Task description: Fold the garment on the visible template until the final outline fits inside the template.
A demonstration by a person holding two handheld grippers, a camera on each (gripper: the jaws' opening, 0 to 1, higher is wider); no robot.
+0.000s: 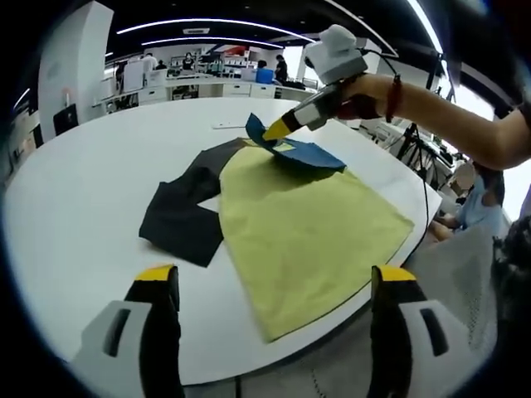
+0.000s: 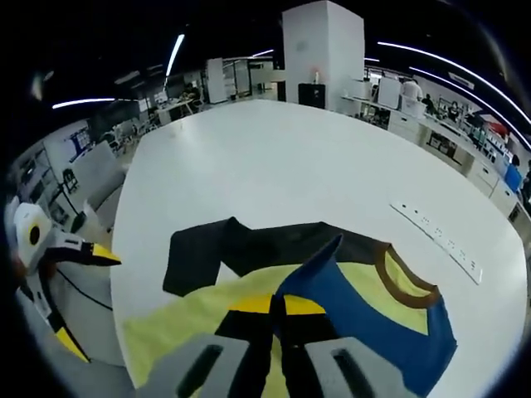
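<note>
Spreading wide ahead of both grippers, the white table (image 1: 75,207) carries everything; on it, just beyond the left gripper (image 1: 274,286), lies the yellow-green garment (image 1: 307,224), flat, its near hem reaching the table's edge between that gripper's two jaws; past the garment's far left side a black template (image 1: 182,220) juts out from underneath it, flat on the table; the left gripper's jaws stand well apart, holding nothing, short of the cloth. At the garment's far end the right gripper (image 1: 270,131), carried by a person's hand (image 1: 361,95), has its yellow-tipped jaws pinched together on the blue sleeve (image 1: 311,153) and holds its edge lifted off the fabric; in the right gripper view the same blue sleeve rises straight out of the closed jaws, with the brown collar (image 2: 406,286) just to the right of them; farther right lies a white power strip (image 2: 436,240), well apart from the garment.
</note>
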